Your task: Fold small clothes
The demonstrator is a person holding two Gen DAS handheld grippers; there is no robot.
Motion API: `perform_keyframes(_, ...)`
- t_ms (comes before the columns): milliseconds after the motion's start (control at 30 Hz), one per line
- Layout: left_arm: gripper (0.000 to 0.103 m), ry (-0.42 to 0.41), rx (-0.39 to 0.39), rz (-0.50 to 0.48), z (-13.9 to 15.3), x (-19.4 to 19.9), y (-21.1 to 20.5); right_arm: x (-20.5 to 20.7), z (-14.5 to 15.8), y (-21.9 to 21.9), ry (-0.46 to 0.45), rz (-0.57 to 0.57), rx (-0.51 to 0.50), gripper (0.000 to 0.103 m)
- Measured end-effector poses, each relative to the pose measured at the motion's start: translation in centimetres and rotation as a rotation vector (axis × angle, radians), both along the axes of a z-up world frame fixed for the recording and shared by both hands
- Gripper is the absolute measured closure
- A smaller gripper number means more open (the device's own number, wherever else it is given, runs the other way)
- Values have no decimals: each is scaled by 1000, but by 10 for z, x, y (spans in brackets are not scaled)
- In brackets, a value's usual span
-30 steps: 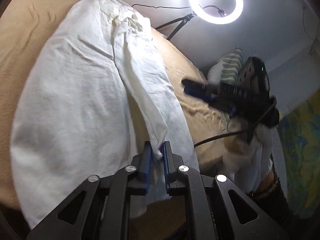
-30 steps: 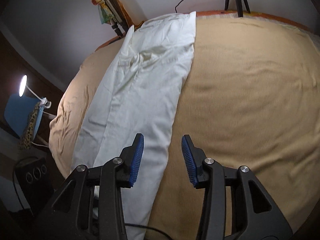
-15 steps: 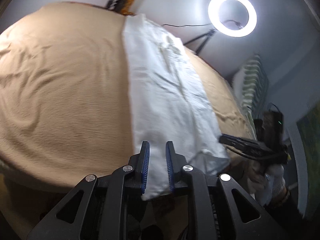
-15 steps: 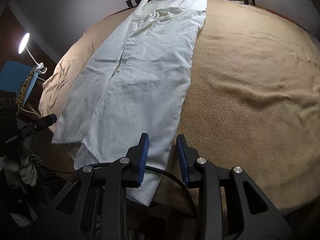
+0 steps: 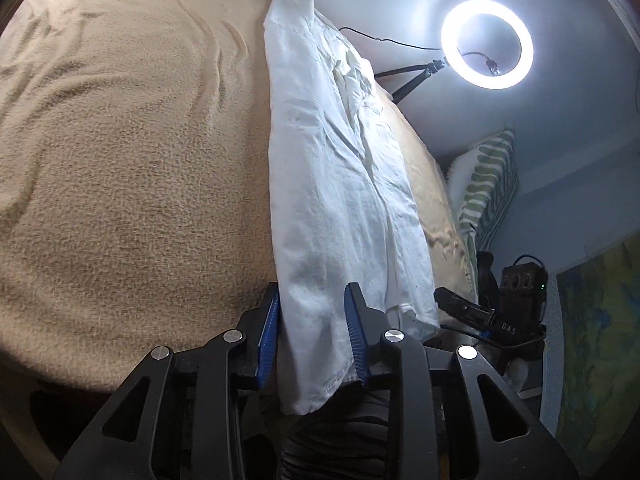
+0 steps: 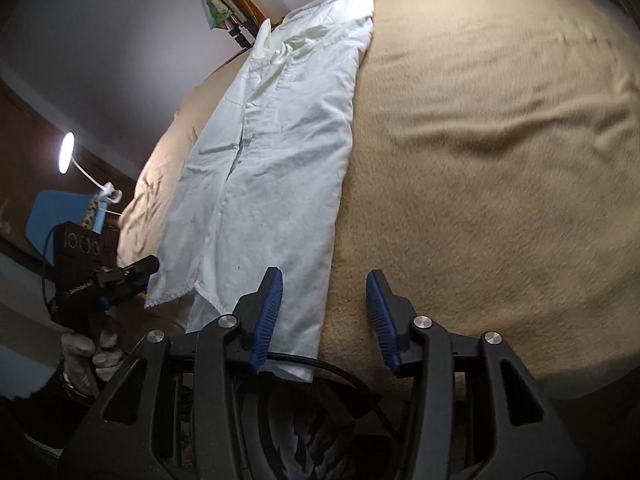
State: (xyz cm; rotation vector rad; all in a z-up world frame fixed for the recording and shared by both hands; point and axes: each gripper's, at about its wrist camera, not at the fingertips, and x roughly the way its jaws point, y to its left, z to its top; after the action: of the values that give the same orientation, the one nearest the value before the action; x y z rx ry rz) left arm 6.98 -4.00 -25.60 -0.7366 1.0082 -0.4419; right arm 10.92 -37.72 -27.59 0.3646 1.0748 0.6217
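White cotton trousers (image 5: 340,200), folded lengthwise into 1 long strip, lie on the tan fleece blanket (image 5: 120,180), hems drooping over its near edge. I judge them light, limp and crease-prone, so I would pinch the hem corners. My left gripper (image 5: 312,332) is parted around the hem, gripping nothing; my right gripper (image 6: 324,316) gapes wide, just beside the strip's edge. Farther off stand a ring light (image 5: 487,44), a striped pillow (image 5: 486,196) and a desk lamp (image 6: 66,152).

Bare tan blanket (image 6: 500,140) beside white garment (image 6: 276,152); both grippers unobstructed.
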Motion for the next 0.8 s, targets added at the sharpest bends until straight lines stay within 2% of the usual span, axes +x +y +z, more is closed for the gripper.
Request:
perform_keyframes(33, 90, 11, -5, -4, -2, 2, 1, 0, -1, 0, 0, -3, 22, 57)
perform_keyframes(100, 93, 24, -17, -12, -2, 5, 3, 1, -4, 0, 23, 2, 76, 59)
perform_keyframes(167, 96, 14, -6, -25, 2, 3, 4, 1, -6, 1, 46, 19, 119, 71)
perform_keyframes(400, 96, -33, 8, -58, 18, 2, 9, -5, 0, -4, 37, 6, 120, 72)
perform_keyframes(600, 92, 61, -60, -60, -7, 7, 6, -4, -15, -2, 96, 34, 162, 72)
perform_keyframes(733, 92, 49, -68, -79, -9, 6, 3, -6, -14, 7, 80, 64, 160, 72)
perform_keyframes(800, 94, 46, -65, -90, -6, 7, 2, -4, -15, 6, 95, 64, 197, 87)
